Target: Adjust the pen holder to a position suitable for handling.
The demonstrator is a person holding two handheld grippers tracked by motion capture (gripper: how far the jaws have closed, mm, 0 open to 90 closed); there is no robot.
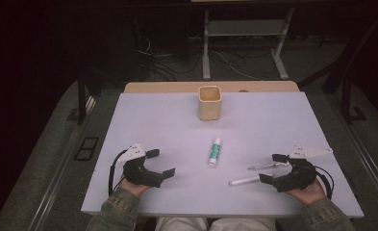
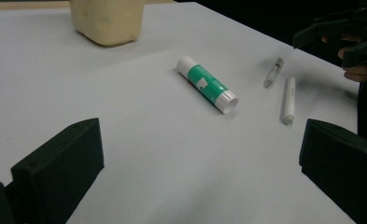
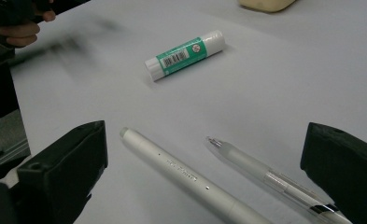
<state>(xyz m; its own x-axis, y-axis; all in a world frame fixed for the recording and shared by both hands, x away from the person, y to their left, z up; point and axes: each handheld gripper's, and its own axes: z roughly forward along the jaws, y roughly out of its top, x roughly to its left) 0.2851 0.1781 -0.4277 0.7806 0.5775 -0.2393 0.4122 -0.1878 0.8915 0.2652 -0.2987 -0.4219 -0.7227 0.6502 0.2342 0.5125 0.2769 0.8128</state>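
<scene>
Glue stick [image 1: 215, 151] mid-counter [image 1: 148, 120], cup [image 1: 209, 102] behind it. Two pens [image 1: 256, 173] right of the stick, between right gripper [image 1: 275, 167] jaws.

Between the left gripper's [image 1: 159, 162] spread jaws lies bare table [image 1: 153, 120]; the glue stick [image 2: 208, 84] lies ahead. Two pens, white pen [image 3: 190, 175] and clear pen [image 3: 270, 177], lie between the right gripper's [image 1: 273, 167] wide jaws.

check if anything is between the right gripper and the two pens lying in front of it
Nothing visible is. The right gripper has its jaws open with the white pen and the clear pen lying on bare table between them; the glue stick lies farther off.
</scene>
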